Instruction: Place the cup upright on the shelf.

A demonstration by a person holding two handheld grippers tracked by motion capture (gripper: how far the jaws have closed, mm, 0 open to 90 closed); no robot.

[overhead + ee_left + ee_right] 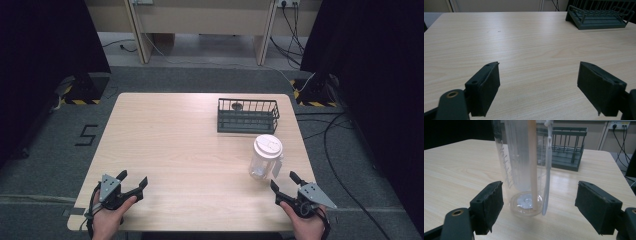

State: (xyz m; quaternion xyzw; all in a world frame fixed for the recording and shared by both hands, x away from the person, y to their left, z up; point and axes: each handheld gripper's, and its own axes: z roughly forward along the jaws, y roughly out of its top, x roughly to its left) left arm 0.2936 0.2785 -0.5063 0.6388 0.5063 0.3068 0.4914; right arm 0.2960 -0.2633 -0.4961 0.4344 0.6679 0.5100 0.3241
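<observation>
A clear plastic jug [264,159] with a white lid stands upright on the right side of the wooden table [175,145]. Seen close in the right gripper view, the jug [524,170] has a handle and an inner tube. My right gripper [283,181] rests just in front of it near the table's front edge, open, jaws wide apart with nothing between them [539,207]. My left gripper [133,178] sits at the front left of the table, also open and empty [539,85]. A dark wire rack [247,115] stands behind the jug.
The wire rack [599,15] shows at the far right of the left gripper view, and behind the jug as the rack [566,147] in the right gripper view. Cables [340,150] lie on the floor right of the table. Black curtains flank both sides.
</observation>
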